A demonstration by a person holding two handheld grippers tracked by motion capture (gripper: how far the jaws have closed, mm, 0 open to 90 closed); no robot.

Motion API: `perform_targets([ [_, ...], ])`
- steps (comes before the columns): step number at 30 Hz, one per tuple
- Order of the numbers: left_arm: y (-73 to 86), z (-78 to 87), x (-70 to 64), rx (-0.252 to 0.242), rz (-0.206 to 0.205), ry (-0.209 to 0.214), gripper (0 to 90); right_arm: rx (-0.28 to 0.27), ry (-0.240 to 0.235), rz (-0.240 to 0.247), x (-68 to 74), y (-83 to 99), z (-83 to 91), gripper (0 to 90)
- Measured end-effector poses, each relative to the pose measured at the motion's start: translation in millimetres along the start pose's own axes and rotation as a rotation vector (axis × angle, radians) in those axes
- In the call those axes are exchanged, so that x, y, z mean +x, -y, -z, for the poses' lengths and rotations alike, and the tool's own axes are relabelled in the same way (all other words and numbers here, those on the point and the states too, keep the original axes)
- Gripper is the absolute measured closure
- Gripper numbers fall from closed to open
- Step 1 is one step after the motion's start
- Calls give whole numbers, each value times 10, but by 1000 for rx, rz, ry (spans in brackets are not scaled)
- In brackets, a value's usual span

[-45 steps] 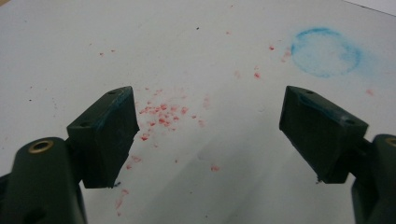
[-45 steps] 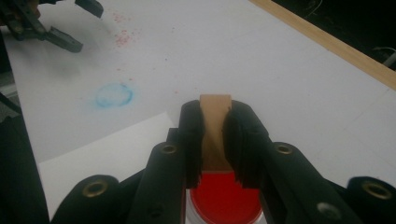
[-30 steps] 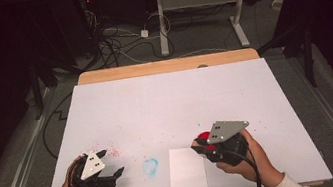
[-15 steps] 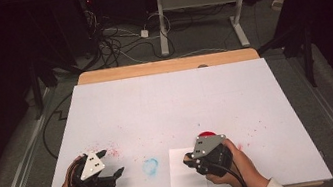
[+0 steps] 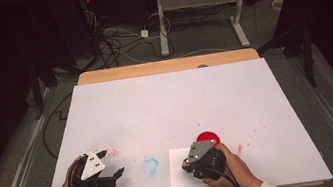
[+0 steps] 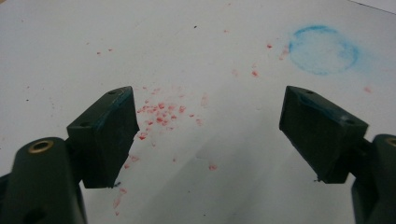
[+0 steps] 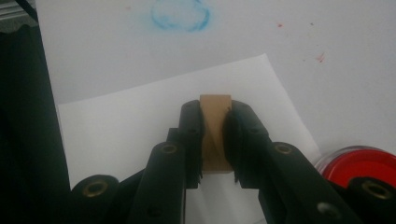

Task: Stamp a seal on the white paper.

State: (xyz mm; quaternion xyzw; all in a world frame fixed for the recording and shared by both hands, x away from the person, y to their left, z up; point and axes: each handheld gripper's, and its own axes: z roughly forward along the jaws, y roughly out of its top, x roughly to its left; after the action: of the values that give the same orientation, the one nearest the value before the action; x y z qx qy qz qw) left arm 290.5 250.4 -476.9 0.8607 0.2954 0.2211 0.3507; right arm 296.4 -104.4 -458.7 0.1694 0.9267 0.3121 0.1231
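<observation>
The bench [image 5: 171,103] is white, with red speckles [image 6: 159,114] and a pale blue ring stain [image 6: 323,49]. The paper sheet [image 7: 121,121] is white, the small block [image 7: 215,133] light brown, the round pad [image 7: 359,163] bright red.

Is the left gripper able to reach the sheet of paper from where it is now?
Probably yes. The left gripper is open and holds nothing, and only bare table with a blue smudge lies between it and the sheet of paper.

Red pad [image 5: 208,138] behind-right of paper sheet [image 5: 184,181]
</observation>
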Motion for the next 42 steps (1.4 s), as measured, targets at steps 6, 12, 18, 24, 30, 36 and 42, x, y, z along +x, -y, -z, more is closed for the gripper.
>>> perform_targets([
  [6, 1, -2, 0, 1, 0, 1, 186, 36, -5, 9, 13, 33, -98, 765],
  [12, 0, -2, -4, 1, 0, 0, 186, 29, -10, -6, 5, 49, -108, 766],
  [18, -2, -4, -8, 3, -1, -1, 186, 23, -24, -25, -23, 69, -112, 766],
  [24, -1, -8, -4, 3, -1, 0, 187, 15, -42, -33, -44, 84, -118, 766],
  [30, 0, -13, -8, 6, -2, 2, 187, 14, -42, -34, -43, 87, -120, 767],
  [36, -3, -21, -13, 7, -1, 4, 187, 8, -50, -40, -52, 96, -122, 766],
  [42, -1, -27, -9, 8, 2, 6, 187, 8, -50, -39, -53, 95, -124, 766],
])
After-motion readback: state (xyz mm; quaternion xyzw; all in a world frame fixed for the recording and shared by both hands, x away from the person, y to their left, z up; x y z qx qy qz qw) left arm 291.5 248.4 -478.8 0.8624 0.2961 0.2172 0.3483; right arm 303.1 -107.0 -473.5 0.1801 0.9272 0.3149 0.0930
